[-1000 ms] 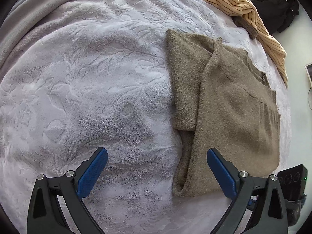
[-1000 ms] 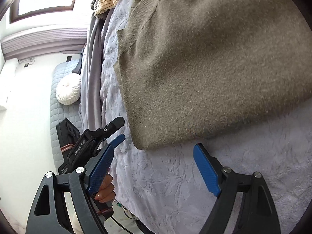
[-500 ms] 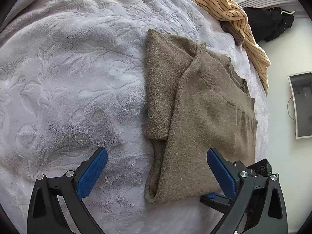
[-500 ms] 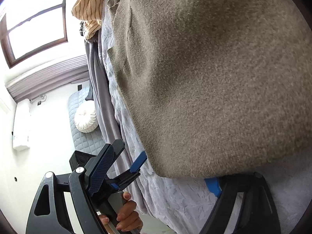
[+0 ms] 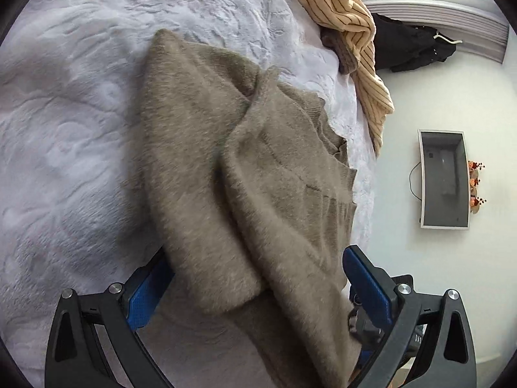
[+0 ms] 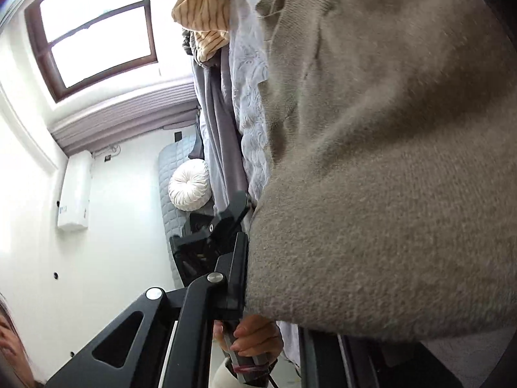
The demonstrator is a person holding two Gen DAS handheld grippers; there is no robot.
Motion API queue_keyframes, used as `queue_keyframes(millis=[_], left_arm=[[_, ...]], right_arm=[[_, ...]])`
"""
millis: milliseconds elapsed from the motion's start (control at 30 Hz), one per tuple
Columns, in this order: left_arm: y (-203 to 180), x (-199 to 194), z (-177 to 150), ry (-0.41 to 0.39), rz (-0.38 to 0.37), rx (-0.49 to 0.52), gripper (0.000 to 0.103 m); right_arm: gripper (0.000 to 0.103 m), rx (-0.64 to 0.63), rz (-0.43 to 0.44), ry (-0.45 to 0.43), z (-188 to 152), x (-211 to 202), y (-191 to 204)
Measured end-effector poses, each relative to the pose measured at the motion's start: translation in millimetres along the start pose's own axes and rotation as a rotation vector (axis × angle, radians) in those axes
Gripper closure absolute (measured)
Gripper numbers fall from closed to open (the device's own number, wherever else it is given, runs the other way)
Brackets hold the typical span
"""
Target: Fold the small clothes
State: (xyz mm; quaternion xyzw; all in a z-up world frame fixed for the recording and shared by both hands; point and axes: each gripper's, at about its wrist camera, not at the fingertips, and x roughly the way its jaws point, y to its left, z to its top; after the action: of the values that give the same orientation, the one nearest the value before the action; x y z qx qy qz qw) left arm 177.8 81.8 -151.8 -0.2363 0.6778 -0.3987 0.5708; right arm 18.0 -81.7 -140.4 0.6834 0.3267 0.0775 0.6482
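Note:
An olive-brown knit sweater [image 5: 252,174] lies partly folded on the pale grey bedspread [image 5: 64,129]. My left gripper [image 5: 255,286] stands wide, its blue pads on either side of the sweater's near edge without pressing it; the left pad [image 5: 145,291] is tucked under the cloth. In the right wrist view the sweater [image 6: 387,194] fills the frame. My right gripper [image 6: 278,278] is closing on the bunched hem: one black finger [image 6: 237,271] presses against the cloth and the other is hidden under it. A person's hand [image 6: 255,333] holds the left gripper's handle below.
A yellow striped garment [image 5: 342,9] and a black garment [image 5: 410,45] lie at the bed's far end. A flat screen [image 5: 442,177] hangs on the wall to the right. A window [image 6: 93,32] and a round white cushion [image 6: 189,187] lie beyond the bed.
My left gripper has moved forward and turned until the sweater's near edge lies between its jaws. My right gripper's jaws have come together on the hem, and the cloth has bunched up.

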Motion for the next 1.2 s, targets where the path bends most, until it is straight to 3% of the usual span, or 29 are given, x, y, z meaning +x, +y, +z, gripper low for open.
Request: queue_keyframes(millis=[67, 200, 267, 333, 400, 467, 533, 600, 800, 967, 1000, 1067, 1100, 1133, 1167, 1200], left_arm=[[-18, 8, 5, -0.001, 0.004, 0.053, 0.001], [-44, 26, 5, -0.020, 0.157, 0.162, 0.004], [-43, 36, 5, -0.002, 0.243, 0.182, 0.038], [-38, 43, 4, 0.021, 0.305, 0.196, 0.055], [-35, 43, 1, 0.021, 0.330, 0.213, 0.056], [-35, 43, 0, 0.011, 0.339, 0.210, 0.056], [-34, 44, 0, 0.003, 0.363, 0.202, 0.056], [-35, 44, 0, -0.001, 0.374, 0.199, 0.056], [-32, 46, -3, -0.021, 0.416, 0.194, 0.055], [-36, 51, -3, -0.032, 0.445, 0.195, 0.044], [-37, 53, -4, -0.032, 0.454, 0.200, 0.044], [-40, 58, -3, -0.032, 0.465, 0.207, 0.044], [-41, 59, -3, -0.034, 0.470, 0.211, 0.044], [-43, 59, -4, -0.042, 0.479, 0.222, 0.045], [-46, 59, -4, -0.059, 0.497, 0.236, 0.064], [-50, 61, -5, -0.073, 0.507, 0.250, 0.075]], right_arm=[[0.092, -0.020, -0.026, 0.018, -2, 0, 2], [0.093, -0.026, -0.110, 0.064, -9, -3, -14], [0.092, -0.023, -0.175, 0.103, -13, -2, -23], [0.088, -0.028, -0.240, 0.164, -17, -1, -29], [0.087, -0.058, -0.320, 0.208, -22, -2, -30], [0.077, -0.098, -0.395, 0.251, -24, -6, -26], [0.038, -0.140, -0.458, 0.286, -24, -14, -19], [0.033, -0.196, -0.489, 0.300, -15, -19, -3], [0.033, -0.299, -0.553, 0.236, 5, -52, 24], [0.034, -0.325, -0.625, 0.124, 22, -68, 32], [0.037, -0.349, -0.639, 0.096, 21, -69, 36], [0.055, -0.394, -0.652, 0.057, 24, -70, 37], [0.076, -0.420, -0.657, 0.044, 28, -72, 40], [0.088, -0.441, -0.671, 0.034, 33, -70, 42], [0.088, -0.462, -0.697, 0.020, 37, -70, 44], [0.088, -0.482, -0.723, 0.008, 43, -71, 45]])
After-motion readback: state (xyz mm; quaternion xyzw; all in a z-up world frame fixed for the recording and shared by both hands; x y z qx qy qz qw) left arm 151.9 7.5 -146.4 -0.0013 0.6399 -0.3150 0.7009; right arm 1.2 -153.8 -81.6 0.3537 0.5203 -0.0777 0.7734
